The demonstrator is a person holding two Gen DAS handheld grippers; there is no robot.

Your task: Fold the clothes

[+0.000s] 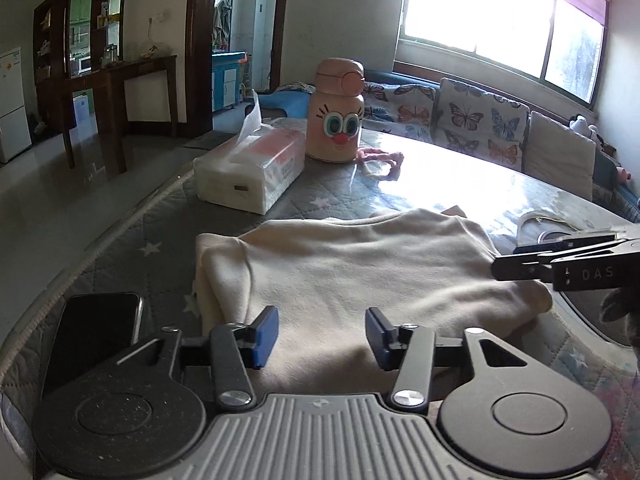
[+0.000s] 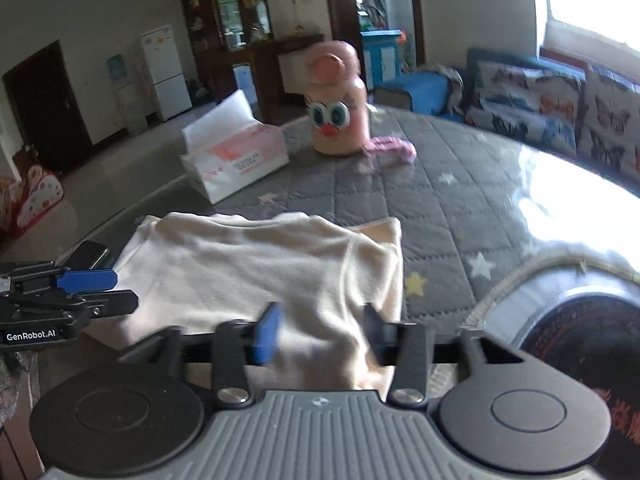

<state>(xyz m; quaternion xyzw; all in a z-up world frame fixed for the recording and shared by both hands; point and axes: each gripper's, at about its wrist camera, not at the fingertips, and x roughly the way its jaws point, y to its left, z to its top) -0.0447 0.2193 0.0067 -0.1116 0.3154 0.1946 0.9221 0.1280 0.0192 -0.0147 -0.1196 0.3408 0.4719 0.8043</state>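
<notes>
A cream garment (image 1: pixel 360 268) lies folded into a rough rectangle on the grey quilted table cover (image 1: pixel 132 240). My left gripper (image 1: pixel 322 334) is open, its blue pads spread just above the garment's near edge. My right gripper (image 2: pixel 320 334) is open over the garment's near right part (image 2: pixel 280 272), with cloth lying between its spread fingers. Each gripper shows in the other's view: the right one at the right edge (image 1: pixel 568 264), the left one at the left edge (image 2: pixel 84 292).
A tissue pack (image 1: pixel 252 168), a peach cartoon-face bottle (image 1: pixel 336 116) and a pink cord (image 1: pixel 380 160) stand at the table's far side. A black phone (image 1: pixel 94 332) lies left of the garment. A dark round object (image 2: pixel 580 340) sits at the right. A sofa (image 1: pixel 480 120) stands behind.
</notes>
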